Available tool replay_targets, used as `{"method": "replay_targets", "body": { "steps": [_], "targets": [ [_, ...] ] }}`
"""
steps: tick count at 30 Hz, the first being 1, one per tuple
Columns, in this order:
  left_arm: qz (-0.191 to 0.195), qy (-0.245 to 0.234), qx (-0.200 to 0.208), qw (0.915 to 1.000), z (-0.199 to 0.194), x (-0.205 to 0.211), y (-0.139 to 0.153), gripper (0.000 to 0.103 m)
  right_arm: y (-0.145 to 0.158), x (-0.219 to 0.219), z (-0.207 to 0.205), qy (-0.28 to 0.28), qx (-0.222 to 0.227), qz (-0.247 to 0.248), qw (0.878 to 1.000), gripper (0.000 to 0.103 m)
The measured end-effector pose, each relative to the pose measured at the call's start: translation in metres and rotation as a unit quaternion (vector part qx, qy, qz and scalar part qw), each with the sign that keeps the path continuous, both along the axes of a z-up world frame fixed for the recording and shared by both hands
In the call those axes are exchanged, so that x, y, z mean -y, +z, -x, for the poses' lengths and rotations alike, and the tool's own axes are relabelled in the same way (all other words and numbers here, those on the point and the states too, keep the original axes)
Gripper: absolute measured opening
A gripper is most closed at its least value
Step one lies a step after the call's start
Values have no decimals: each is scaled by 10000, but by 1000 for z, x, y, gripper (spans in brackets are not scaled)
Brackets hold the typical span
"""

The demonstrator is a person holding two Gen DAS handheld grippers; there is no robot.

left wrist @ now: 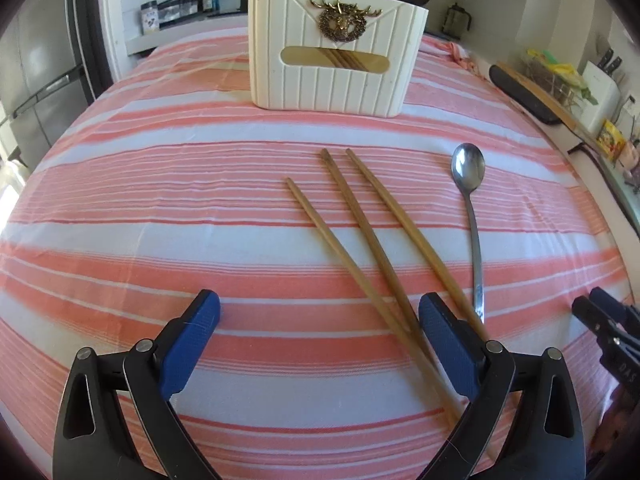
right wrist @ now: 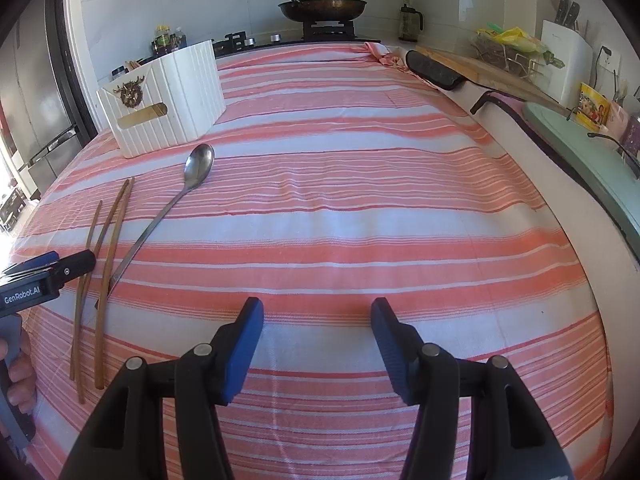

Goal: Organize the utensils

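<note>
Three wooden chopsticks [left wrist: 360, 232] lie side by side on the striped cloth, a long metal spoon [left wrist: 470, 184] to their right. Behind them stands a white ribbed utensil holder [left wrist: 336, 80] with a gold deer emblem and chopsticks showing through its slot. My left gripper [left wrist: 320, 320] is open just above the near ends of the chopsticks, with nothing between its blue pads. In the right wrist view the chopsticks [right wrist: 108, 248], the spoon [right wrist: 176, 200] and the holder [right wrist: 168, 100] sit at the left. My right gripper [right wrist: 316, 316] is open over bare cloth.
A pink and white striped cloth [right wrist: 360, 208] covers the counter. A pan with a lid [right wrist: 320, 6] sits on the stove behind. A cutting board [right wrist: 480, 68], a knife block [right wrist: 568, 44] and packets line the right side. A fridge [left wrist: 40, 80] stands at left.
</note>
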State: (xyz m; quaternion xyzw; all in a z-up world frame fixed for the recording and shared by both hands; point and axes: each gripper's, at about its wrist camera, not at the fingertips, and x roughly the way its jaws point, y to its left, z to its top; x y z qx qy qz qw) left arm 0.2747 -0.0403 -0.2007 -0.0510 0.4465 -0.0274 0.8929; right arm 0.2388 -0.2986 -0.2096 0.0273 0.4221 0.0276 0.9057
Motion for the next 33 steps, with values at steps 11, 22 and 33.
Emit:
{"method": "replay_targets", "body": {
  "steps": [11,22,33],
  "targets": [
    [-34,-158,-91,9998,22,-19,1,100,0,1,0,1,-10,16,10000,57],
    [-178,30,-96,9998,25,-25,-1,100,25,-74,-59,702,-195,-639,9953,57],
    [-528,-150,-185,9983,33,-34,-4,102,5,-122,-84,1080,-206,370,9932,55]
  ]
}}
